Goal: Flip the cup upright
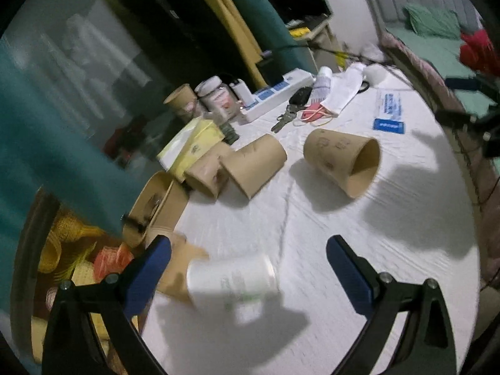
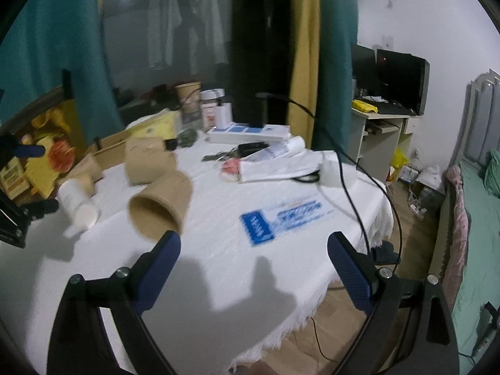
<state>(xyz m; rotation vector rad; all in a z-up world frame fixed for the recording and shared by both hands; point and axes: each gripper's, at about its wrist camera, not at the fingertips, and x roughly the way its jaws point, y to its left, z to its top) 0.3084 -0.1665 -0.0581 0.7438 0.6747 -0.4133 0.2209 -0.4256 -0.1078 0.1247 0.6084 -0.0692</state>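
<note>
White tablecloth [image 1: 390, 218] bears toppled, empty brown cup [image 1: 343, 161].

Cups: one white cup [image 1: 232, 281], brown kraft cups [image 1: 343, 161]. Tablecloth [image 2: 265, 281] white. Curtains [image 2: 53, 37] teal. Gripper pads [image 1: 348, 270] blue.

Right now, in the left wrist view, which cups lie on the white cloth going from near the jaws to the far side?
White cup on its side between the open jaws → brown cup on its side, mouth facing right → upright brown cup at the far clutter.
</note>
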